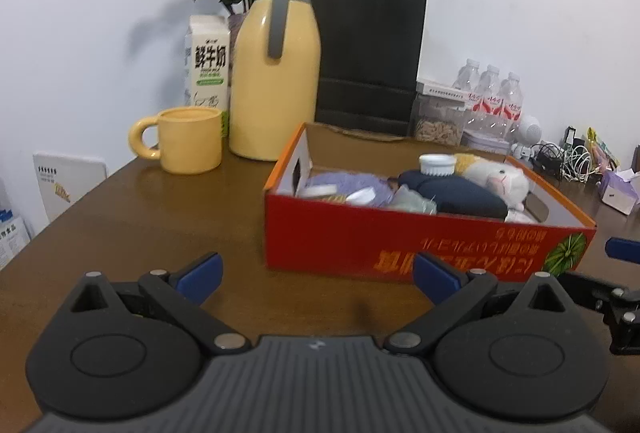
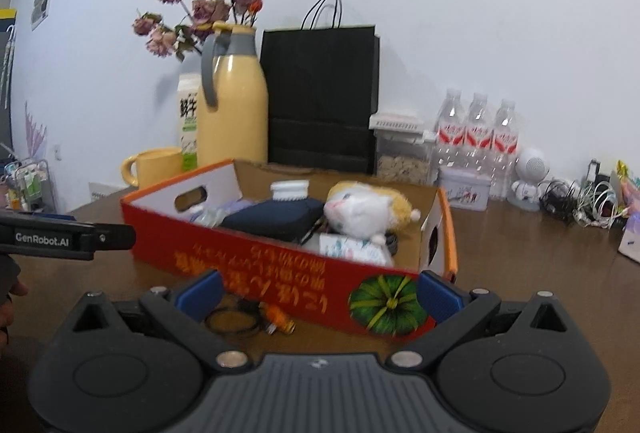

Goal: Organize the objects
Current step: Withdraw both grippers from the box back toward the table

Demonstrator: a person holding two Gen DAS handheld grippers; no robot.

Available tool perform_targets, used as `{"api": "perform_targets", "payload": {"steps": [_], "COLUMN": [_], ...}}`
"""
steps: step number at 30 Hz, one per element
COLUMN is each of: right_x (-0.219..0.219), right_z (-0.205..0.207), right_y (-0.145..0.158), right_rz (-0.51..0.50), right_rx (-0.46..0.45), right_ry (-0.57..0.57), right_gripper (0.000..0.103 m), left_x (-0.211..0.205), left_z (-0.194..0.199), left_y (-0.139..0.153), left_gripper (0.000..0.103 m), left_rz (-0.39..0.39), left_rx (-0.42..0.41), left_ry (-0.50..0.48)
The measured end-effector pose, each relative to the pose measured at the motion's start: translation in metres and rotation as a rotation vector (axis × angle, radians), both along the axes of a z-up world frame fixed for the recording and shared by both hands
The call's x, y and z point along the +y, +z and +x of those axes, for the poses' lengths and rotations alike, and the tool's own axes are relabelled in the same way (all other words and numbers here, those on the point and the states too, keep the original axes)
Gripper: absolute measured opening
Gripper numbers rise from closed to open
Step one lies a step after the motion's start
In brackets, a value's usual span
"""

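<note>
Here the left gripper [image 1: 318, 275] hovers over the brown table [image 1: 140, 217], fingers spread wide and empty, with the red box [image 1: 400, 245] just beyond it to the right. The right gripper [image 2: 318, 293] is likewise spread with nothing gripped; between its fingers, near the box's front wall, lie a small orange bottle [image 2: 280, 319] and a black ring [image 2: 234, 323]. Inside the box sit a plush cat [image 2: 366, 211] and a navy pouch [image 2: 272, 219].
</note>
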State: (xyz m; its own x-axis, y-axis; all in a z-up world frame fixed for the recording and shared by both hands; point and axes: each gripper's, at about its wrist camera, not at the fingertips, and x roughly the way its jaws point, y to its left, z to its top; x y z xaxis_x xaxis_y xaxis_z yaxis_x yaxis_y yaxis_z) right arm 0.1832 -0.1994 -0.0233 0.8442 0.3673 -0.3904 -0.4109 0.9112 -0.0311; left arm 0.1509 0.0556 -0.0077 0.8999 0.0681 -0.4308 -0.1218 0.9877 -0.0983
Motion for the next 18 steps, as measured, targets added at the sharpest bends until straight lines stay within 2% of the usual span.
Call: {"api": "perform_targets", "payload": {"steps": [12,18], "right_x": [0.018,0.038], "right_z": [0.003,0.009], "right_y": [-0.019,-0.021], "right_rz": [-0.077,-0.081], "right_rx": [0.115,0.147], "right_ry": [0.031,0.085], "right_gripper": [0.103,0.083], "left_x": [0.018,0.021], "left_z": [-0.008,-0.008], "left_y": [-0.007,-0.008], "left_gripper": [0.103,0.103], "left_rz": [-0.052,-0.073], "left_rx": [0.024,0.027], "left_ry": [0.010,0.003]}}
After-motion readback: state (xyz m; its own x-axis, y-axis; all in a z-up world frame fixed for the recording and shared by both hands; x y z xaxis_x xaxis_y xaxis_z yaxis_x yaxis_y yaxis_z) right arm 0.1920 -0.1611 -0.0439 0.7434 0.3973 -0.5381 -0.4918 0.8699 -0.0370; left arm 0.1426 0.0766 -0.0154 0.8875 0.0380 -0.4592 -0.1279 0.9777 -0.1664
